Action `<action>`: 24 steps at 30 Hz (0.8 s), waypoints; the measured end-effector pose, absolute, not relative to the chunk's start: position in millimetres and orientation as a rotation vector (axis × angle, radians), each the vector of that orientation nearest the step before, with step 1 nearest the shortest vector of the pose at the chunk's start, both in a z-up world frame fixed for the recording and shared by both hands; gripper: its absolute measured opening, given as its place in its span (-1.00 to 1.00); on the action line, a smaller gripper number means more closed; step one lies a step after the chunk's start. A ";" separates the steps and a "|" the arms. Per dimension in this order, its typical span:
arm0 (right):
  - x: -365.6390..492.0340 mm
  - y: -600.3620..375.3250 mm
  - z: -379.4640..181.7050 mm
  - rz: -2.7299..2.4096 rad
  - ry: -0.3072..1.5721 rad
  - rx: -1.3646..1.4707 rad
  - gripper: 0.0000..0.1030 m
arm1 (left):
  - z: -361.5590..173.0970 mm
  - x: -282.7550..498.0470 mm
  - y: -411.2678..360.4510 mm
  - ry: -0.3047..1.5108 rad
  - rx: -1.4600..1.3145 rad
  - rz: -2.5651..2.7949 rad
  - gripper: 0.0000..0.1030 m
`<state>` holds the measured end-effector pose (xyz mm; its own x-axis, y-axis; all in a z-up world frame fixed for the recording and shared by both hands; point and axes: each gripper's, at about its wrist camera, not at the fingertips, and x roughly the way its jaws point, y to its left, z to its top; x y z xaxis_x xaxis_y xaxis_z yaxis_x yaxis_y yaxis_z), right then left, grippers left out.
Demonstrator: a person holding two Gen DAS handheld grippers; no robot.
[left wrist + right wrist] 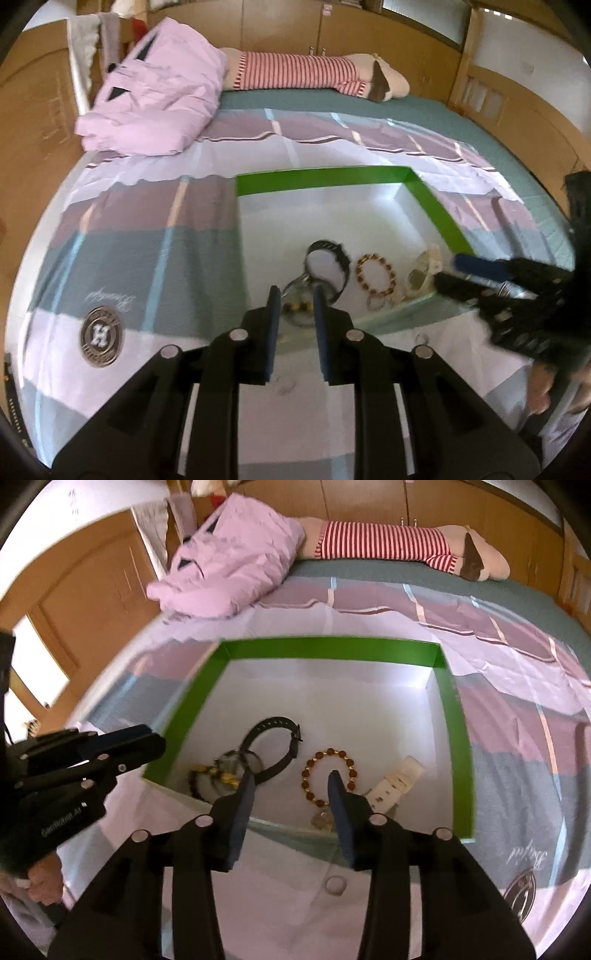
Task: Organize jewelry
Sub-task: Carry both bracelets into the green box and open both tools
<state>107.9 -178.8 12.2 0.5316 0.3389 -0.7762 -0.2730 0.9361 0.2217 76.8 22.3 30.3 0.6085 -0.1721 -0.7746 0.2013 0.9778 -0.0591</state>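
Over the green box (458, 746) both tongs, left (294, 295) and right (291, 779), hang released above the bracelets (328, 775)

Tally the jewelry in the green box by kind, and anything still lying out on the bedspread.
Watches: 2, the black watch and the white watch.
Bead bracelets: 2, the red-brown bracelet and a dark bracelet with gold charms.
Small metal piece at the near wall: 1, kind unclear.
Rings out on the bedspread: 1, the ring.
Total: 6, with 5 in the green box.
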 end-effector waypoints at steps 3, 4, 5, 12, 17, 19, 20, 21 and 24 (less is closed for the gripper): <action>92.7 -186.6 20.6 0.374 0.932 0.082 -0.03 | 21.9 56.9 28.3 0.894 0.059 -0.173 -0.50; 86.5 -188.5 21.6 0.375 0.934 0.075 0.01 | 17.8 51.9 29.5 0.902 0.060 -0.171 -0.35; 82.6 -189.0 21.3 0.375 0.939 0.068 0.05 | 10.9 46.0 28.9 0.918 0.072 -0.170 -0.29; 62.9 -182.1 -16.4 0.352 1.052 -0.071 0.07 | -8.1 38.9 13.2 0.954 0.137 -0.187 -0.19; 69.7 -189.0 -37.0 0.312 1.112 -0.047 0.07 | -12.4 36.2 7.8 0.958 0.158 -0.194 -0.07; 72.0 -188.5 -42.8 0.305 1.121 -0.051 0.07 | -14.5 37.8 6.9 0.968 0.159 -0.193 -0.06; 73.6 -187.1 -46.7 0.303 1.127 -0.054 0.07 | -15.6 38.3 6.7 0.972 0.160 -0.192 -0.06; 74.9 -185.9 -50.5 0.301 1.131 -0.058 0.07 | -17.2 38.4 6.1 0.977 0.164 -0.194 -0.05; 80.2 -180.6 -62.3 0.294 1.144 -0.077 0.07 | -19.1 38.9 5.4 0.984 0.169 -0.191 0.01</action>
<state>80.2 -180.6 -62.3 0.3800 0.1907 -0.9051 -0.2686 0.9591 0.0893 38.9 5.4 -19.1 0.5395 -0.0838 -0.8378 0.2361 0.9702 0.0549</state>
